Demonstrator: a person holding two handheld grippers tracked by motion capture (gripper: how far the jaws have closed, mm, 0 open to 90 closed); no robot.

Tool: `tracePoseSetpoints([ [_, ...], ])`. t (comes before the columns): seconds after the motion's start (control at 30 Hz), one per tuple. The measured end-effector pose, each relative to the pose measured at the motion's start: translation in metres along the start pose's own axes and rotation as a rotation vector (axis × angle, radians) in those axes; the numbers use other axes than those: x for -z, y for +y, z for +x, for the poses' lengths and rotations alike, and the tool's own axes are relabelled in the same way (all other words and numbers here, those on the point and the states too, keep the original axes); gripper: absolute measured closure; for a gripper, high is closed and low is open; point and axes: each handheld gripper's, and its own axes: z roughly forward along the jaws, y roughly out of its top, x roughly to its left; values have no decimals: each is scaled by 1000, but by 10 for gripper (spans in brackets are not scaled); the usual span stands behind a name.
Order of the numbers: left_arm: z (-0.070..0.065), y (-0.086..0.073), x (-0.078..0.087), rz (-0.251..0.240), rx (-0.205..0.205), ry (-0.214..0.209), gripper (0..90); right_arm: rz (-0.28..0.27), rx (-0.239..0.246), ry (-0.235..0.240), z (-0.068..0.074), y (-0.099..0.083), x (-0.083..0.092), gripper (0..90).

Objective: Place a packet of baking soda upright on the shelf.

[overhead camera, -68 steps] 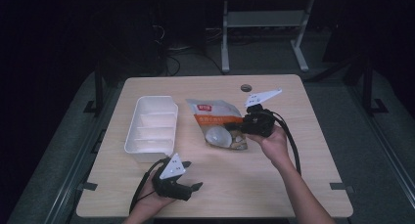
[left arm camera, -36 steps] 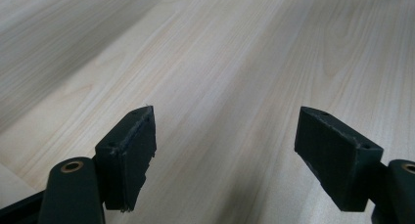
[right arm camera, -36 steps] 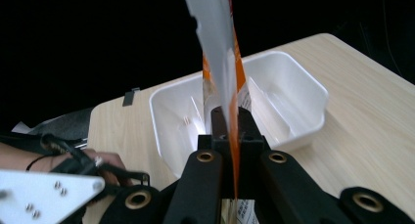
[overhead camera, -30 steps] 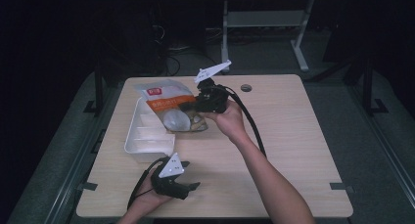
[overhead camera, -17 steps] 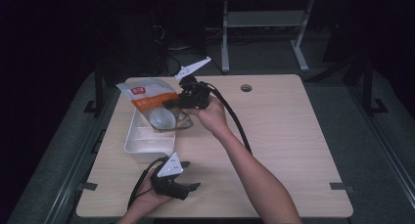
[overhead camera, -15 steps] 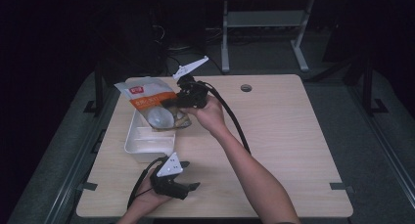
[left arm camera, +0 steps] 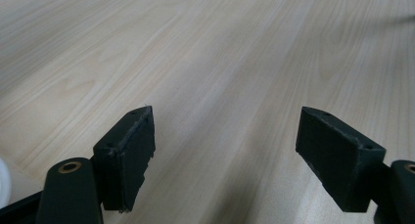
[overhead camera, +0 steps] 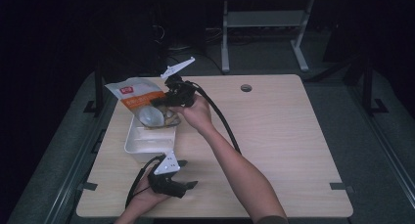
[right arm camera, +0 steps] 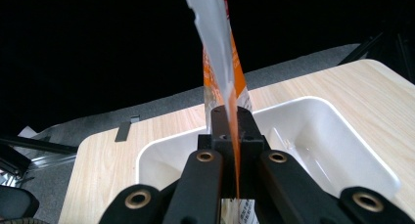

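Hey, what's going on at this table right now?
A person is working with a handheld gripper in each hand. The right gripper is shut on the edge of an orange-and-white snack bag and holds it in the air above the white divided tray at the left side of the wooden table. The bag is not set down yet. The left gripper rests open near the table's front edge, with nothing between its jaws.
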Motion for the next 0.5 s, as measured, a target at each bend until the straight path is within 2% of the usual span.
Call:
tracePoseSetpoints([
  [0.5, 1, 0, -1, 8, -5, -3, 219, -13, -29, 26, -8, -10, -30, 898],
])
